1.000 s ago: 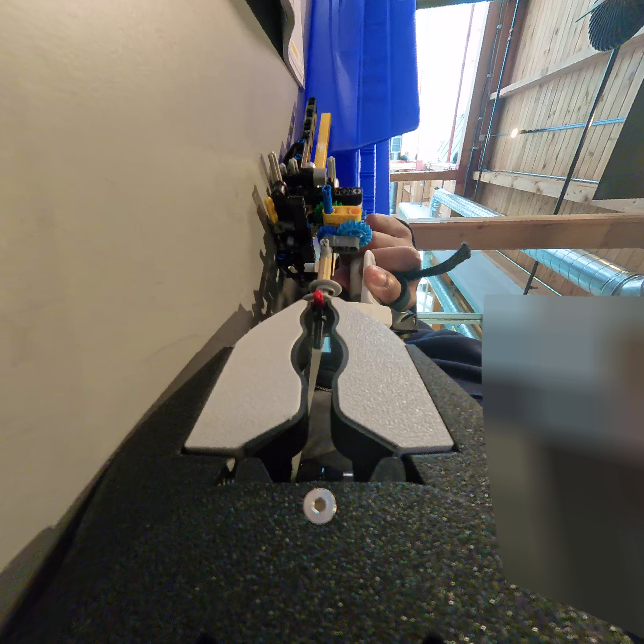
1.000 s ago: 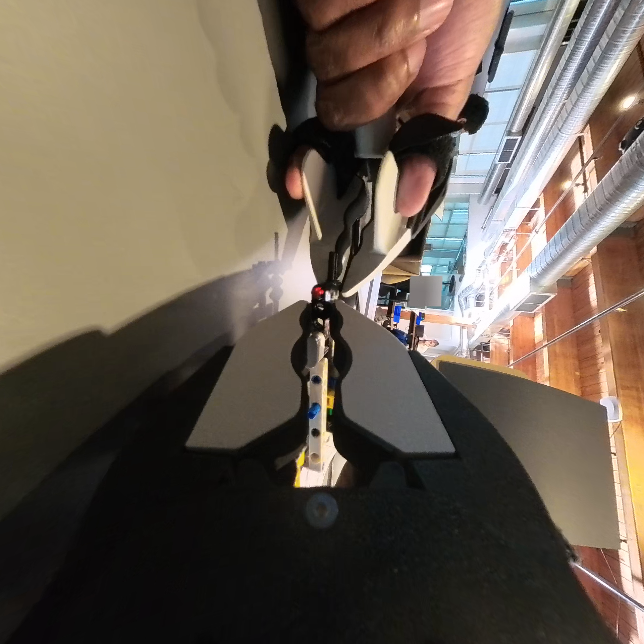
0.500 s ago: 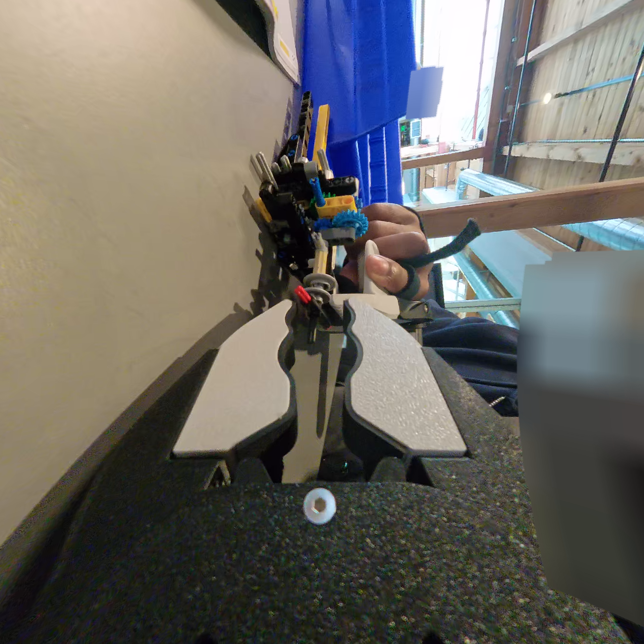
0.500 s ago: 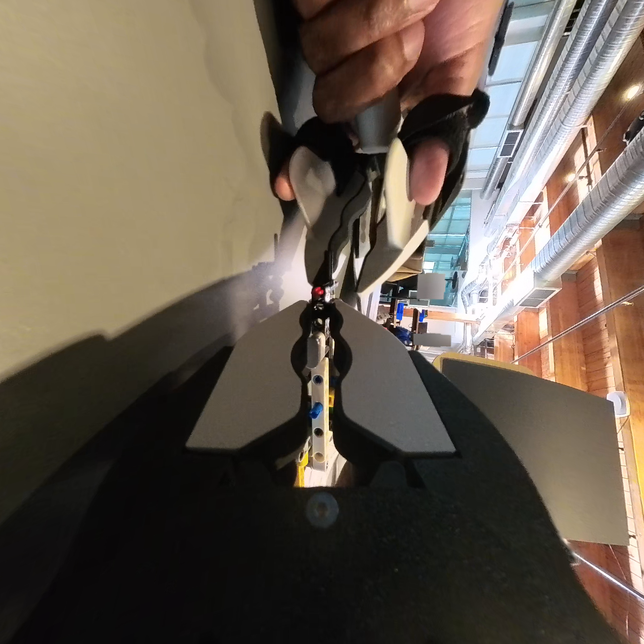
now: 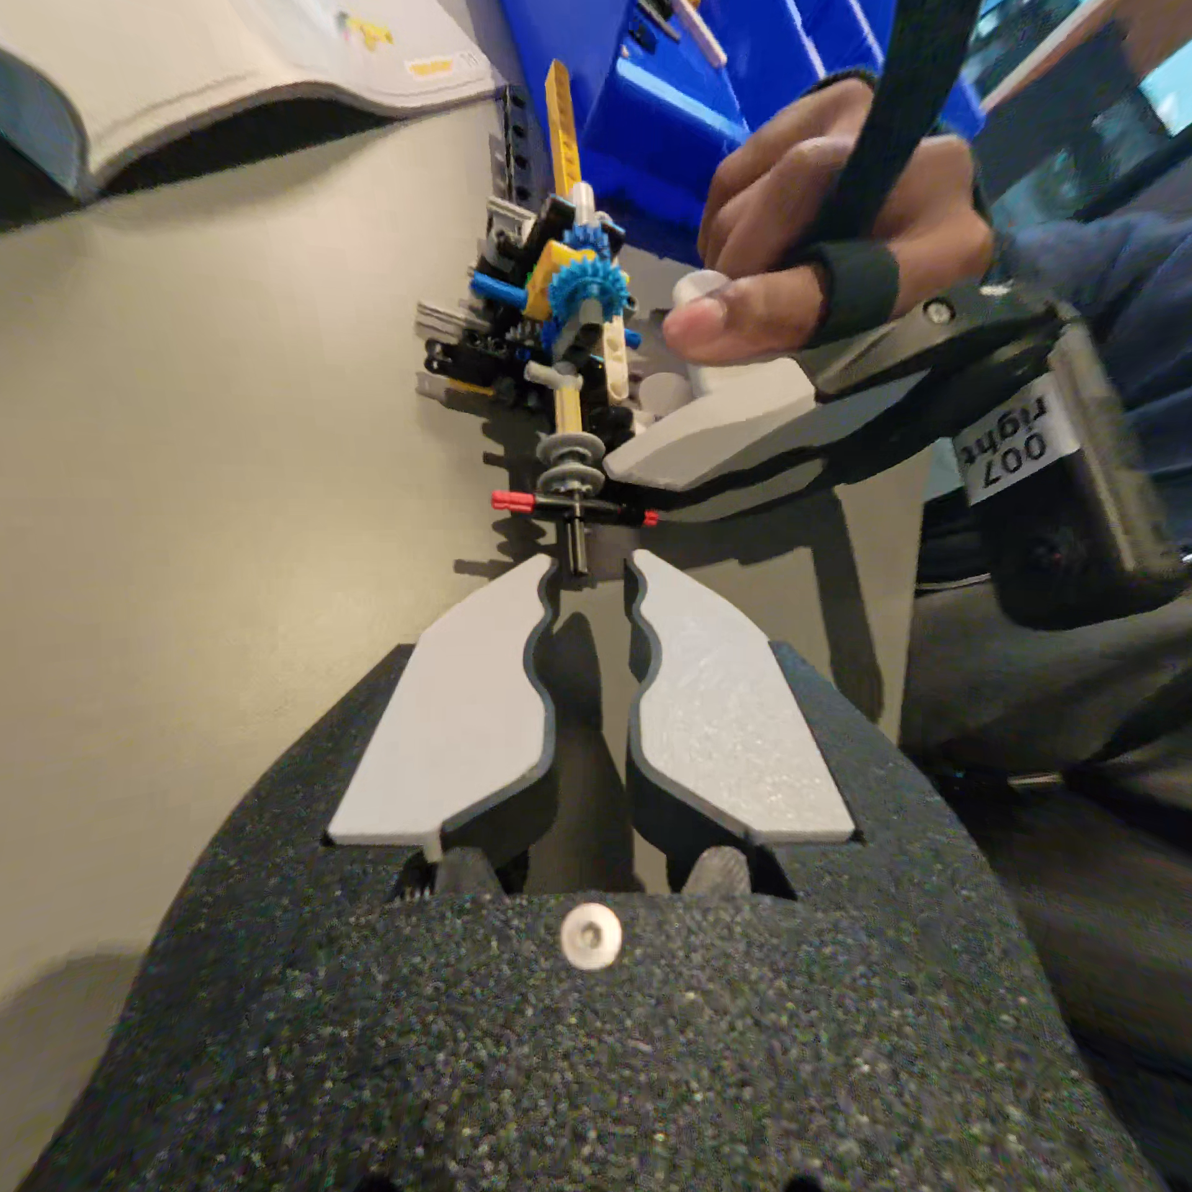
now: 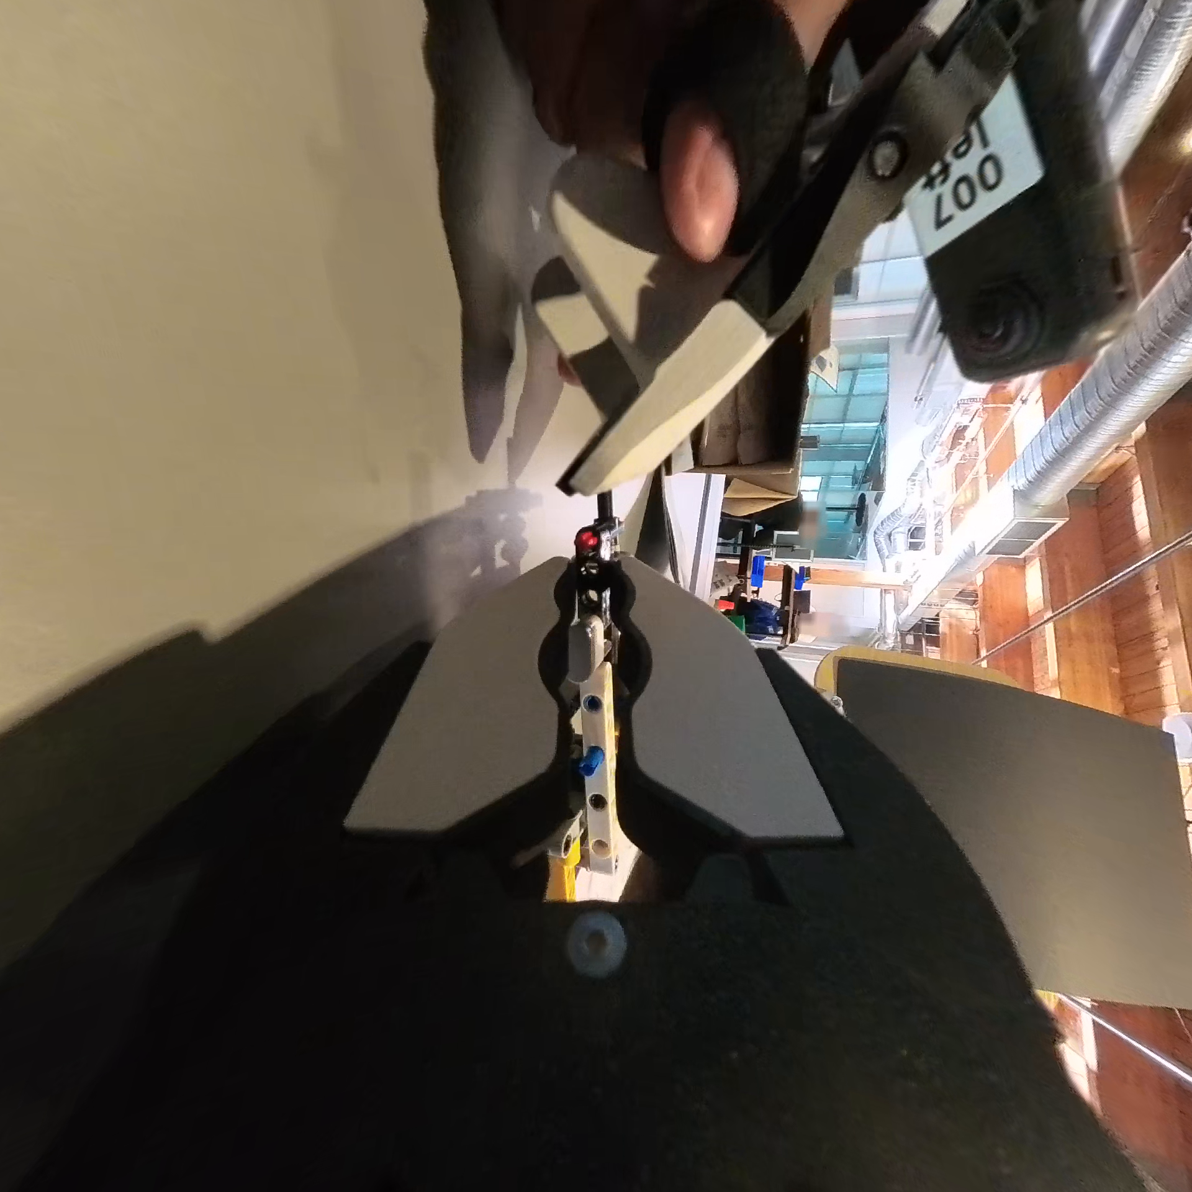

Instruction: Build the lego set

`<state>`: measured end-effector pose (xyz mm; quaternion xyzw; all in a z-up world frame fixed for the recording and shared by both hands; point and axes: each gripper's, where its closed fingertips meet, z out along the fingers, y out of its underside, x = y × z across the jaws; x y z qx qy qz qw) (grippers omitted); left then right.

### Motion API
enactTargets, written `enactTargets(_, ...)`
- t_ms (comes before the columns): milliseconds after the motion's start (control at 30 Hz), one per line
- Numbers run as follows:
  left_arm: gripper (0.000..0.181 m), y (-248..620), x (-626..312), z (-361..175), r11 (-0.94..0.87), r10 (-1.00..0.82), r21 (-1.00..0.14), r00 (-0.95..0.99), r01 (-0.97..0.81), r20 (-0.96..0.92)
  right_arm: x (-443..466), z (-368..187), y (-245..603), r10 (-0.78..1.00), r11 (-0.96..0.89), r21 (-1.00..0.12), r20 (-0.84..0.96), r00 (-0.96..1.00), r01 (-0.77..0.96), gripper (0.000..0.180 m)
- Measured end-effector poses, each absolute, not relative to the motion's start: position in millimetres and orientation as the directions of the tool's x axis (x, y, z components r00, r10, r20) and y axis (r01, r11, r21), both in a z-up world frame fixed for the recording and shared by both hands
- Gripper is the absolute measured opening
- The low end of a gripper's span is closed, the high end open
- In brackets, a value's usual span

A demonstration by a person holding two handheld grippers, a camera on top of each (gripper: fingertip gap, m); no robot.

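Pointing forward, the left claw [image 5: 588, 567] stands apart, its tips flanking the model's [image 5: 561, 322] black axle [image 5: 576, 538] without gripping. From the right, the right claw [image 6: 596, 567] is clamped on the model above the surface [image 5: 226, 419].

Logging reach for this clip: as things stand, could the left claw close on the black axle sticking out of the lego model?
Probably yes. The left claw is open, and the black axle points straight into the gap at its tips with nothing between. The right claw, shut on the lego model, comes in from the side, clear of that line.
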<state>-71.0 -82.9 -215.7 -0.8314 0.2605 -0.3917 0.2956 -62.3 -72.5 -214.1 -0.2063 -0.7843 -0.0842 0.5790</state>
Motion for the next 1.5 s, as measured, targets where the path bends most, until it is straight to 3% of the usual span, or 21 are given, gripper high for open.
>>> enactTargets(167,0.005,-76.5,-73.0,-215.8,-0.576,-0.734,-0.766,0.594,-0.286,0.330,-64.7,-214.6,-73.2,0.243,0.898,-0.123,0.939,-0.244,0.422,0.009)
enactTargets(400,0.004,-73.5,-75.2,-217.0,-0.377,-0.809,-0.816,0.585,-0.439,0.060,-69.8,-213.5,-73.5,0.320,0.880,-0.185,0.911,-0.260,0.437,0.010)
enactTargets(567,0.005,-72.4,-75.0,-213.8,-0.283,-0.822,-0.830,0.567,-0.481,-0.048,-67.2,-214.0,-78.3,0.425,0.855,-0.262,0.848,-0.316,0.447,0.020)
enactTargets(767,0.005,-73.0,-73.9,-214.0,-0.221,-0.821,-0.824,0.555,-0.522,-0.131,-62.3,-215.5,-86.9,0.529,0.821,-0.342,0.758,-0.381,0.458,0.036)
enactTargets(1033,0.005,-72.4,-74.6,-213.6,-0.165,-0.812,-0.815,0.546,-0.556,-0.208,-62.4,-196.9,-93.7,0.653,0.747,-0.487,0.667,-0.359,0.452,0.040)
enactTargets(1267,0.005,-72.0,-74.5,-212.9,-0.090,-0.798,-0.797,0.522,-0.597,-0.301,-62.4,-201.6,-83.0,0.747,0.658,-0.531,0.551,-0.372,0.534,0.049)
enactTargets(1500,0.005,-71.7,-72.8,-211.5,-0.014,-0.777,-0.768,0.490,-0.641,-0.395,-62.8,-202.1,-78.3,0.760,0.645,-0.533,0.519,-0.390,0.547,0.045)
